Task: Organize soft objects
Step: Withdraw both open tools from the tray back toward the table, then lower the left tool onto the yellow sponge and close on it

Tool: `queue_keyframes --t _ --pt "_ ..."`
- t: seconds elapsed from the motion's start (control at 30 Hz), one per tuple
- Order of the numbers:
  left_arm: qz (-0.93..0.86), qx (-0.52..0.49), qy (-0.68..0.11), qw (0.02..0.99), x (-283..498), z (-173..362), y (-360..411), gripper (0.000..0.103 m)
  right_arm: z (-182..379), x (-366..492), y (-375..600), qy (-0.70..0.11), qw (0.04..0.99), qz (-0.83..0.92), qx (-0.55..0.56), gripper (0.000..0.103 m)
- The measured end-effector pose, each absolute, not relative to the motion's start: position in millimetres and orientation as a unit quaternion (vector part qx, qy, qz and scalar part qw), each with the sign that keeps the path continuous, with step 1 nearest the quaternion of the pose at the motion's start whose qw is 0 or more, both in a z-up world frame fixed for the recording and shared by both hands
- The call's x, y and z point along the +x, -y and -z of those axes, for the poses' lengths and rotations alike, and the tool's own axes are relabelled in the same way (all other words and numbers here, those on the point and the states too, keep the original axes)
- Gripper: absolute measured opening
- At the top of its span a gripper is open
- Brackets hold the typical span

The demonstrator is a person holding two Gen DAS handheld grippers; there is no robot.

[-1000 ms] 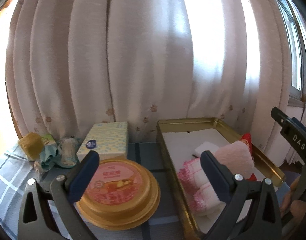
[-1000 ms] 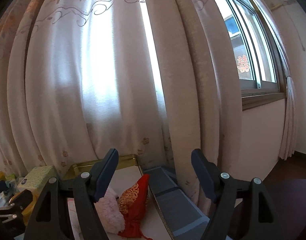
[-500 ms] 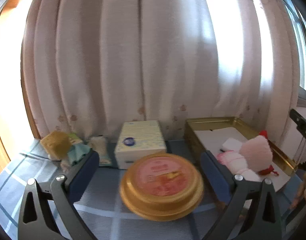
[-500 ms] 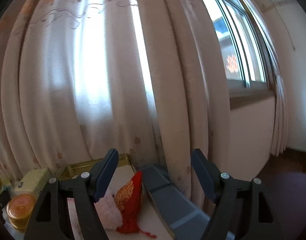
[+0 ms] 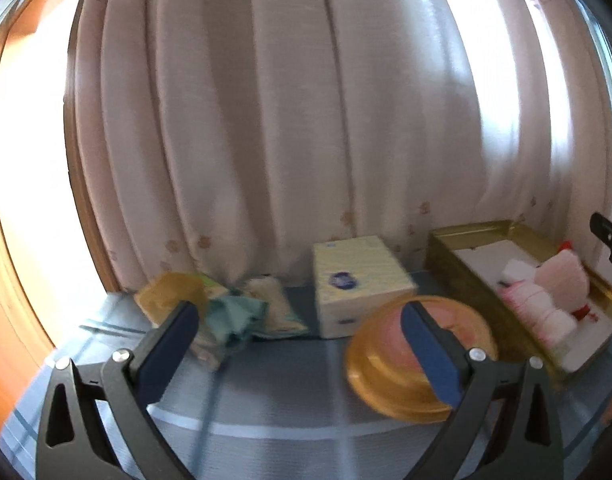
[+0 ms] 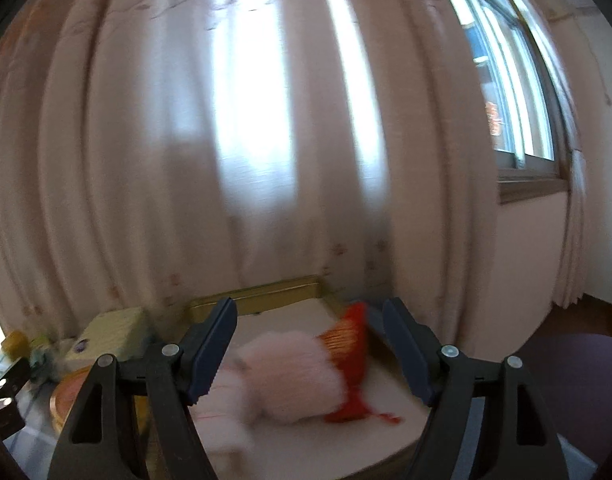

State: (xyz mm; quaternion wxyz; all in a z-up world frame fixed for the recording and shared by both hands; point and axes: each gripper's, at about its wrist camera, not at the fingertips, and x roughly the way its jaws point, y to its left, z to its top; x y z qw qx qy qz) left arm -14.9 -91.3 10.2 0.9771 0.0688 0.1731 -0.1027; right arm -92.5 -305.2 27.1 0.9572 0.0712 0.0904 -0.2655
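Note:
A gold tin tray (image 5: 473,230) at the right holds pink and white soft cloths (image 5: 545,296) and a red pouch. In the right wrist view the tray (image 6: 266,294) holds a fluffy pink item (image 6: 294,376) and the red-gold pouch (image 6: 347,360). A pile of soft items lies at the left: a yellow sponge (image 5: 168,294), a teal cloth (image 5: 232,316) and a cream cloth (image 5: 272,300). My left gripper (image 5: 298,344) is open and empty above the blue cloth-covered table. My right gripper (image 6: 309,348) is open and empty, just in front of the tray's contents.
A pale yellow tissue box (image 5: 355,280) stands mid-table by the curtain (image 5: 306,120). A round gold tin with a pink lid (image 5: 417,356) sits in front of it. A window (image 6: 517,80) is at the right. A wooden frame (image 5: 10,280) borders the left.
My left gripper has swung left and back, bringing the pile of soft items into view. My right gripper has turned left toward the tray, so the pink item and pouch now sit between its fingers.

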Motion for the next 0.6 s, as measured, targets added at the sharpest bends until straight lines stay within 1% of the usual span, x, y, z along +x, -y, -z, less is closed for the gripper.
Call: queue_keyframes --t 0.33,0.6 --pt "0.062 0.055 -0.19 0.978 15.2 -10.3 30.5 0.103 -21.9 -49.8 231.4 -0.106 0.973 0.191 0.068 0.077" --pt "0.04 0.051 -0.209 0.976 38.0 -6.0 0.4 0.102 -22.0 -20.6 169.2 -0.118 0.983 0.132 0.039 0.077"
